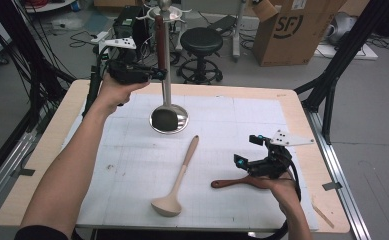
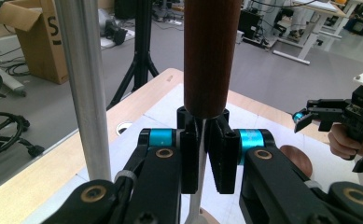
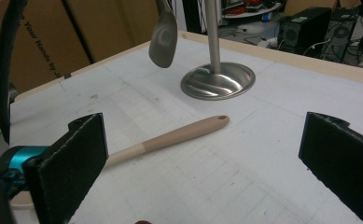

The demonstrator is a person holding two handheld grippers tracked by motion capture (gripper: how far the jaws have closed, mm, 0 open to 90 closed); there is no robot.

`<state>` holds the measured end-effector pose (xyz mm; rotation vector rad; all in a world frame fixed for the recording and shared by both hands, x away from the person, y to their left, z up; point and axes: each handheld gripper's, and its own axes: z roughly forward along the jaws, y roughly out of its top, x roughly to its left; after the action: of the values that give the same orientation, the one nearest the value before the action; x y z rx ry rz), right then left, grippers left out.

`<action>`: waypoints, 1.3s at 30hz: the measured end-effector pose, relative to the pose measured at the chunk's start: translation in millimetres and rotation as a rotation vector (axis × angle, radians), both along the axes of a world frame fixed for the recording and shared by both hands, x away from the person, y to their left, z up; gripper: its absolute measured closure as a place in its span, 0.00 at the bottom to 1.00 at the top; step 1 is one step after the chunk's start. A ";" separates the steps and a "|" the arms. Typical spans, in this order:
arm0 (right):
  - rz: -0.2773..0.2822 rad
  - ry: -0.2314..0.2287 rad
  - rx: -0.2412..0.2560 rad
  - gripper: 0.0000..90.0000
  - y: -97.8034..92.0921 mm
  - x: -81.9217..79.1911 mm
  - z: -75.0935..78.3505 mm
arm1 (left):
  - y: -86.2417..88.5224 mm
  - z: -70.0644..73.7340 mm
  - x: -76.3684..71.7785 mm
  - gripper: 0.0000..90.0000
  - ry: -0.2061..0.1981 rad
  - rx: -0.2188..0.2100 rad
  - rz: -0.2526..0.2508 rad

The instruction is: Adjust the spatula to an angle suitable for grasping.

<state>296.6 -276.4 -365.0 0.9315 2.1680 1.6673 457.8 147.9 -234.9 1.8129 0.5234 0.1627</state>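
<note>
Closest to the lens in the left gripper view, the left hand-held gripper (image 2: 202, 154) was clamped on the thin metal shank of a utensil just below its dark wooden handle (image 2: 211, 56), which stood upright in the centre of the frame. Beside it, at the left of that frame, the steel post (image 2: 83, 84) of the utensil stand was seen. In the high view, the left hand-held gripper (image 1: 154, 74) was held at the upper left of centre, just beside the post, with the utensil's dark spoon head (image 1: 165, 119) hanging low over the stand's round base (image 1: 179, 122).

At the lower right of the high view, the right hand-held gripper (image 1: 247, 151) was held with its jaws spread wide and nothing between them, as was confirmed in the right gripper view (image 3: 202, 158). A brown wooden spatula (image 1: 232, 183) lay on the counter (image 1: 57, 150) just beside the right hand (image 1: 282, 187). A beige ladle (image 1: 179, 177) lay on the white gridded mat (image 1: 132, 165) at the lower centre, its handle pointing toward the stand, well apart from both grippers.
</note>
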 end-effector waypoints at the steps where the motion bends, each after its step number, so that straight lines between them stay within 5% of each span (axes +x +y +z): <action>1: 0.001 0.001 0.001 0.00 0.0 0.1 0.0 | -0.1 -0.2 0.6 0.93 0.000 0.000 0.001; 20: 0.004 -0.002 0.017 0.00 -0.7 0.2 0.0 | 3.0 -2.9 5.0 0.86 0.024 -0.004 0.024; 39: 0.004 -0.002 0.011 0.00 -2.4 -0.5 -1.2 | 25.6 13.0 -7.9 0.78 -0.016 -0.015 0.050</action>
<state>296.1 -278.8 -366.2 0.9289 2.1633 1.6828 449.9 173.5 -221.9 1.7832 0.5574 0.2069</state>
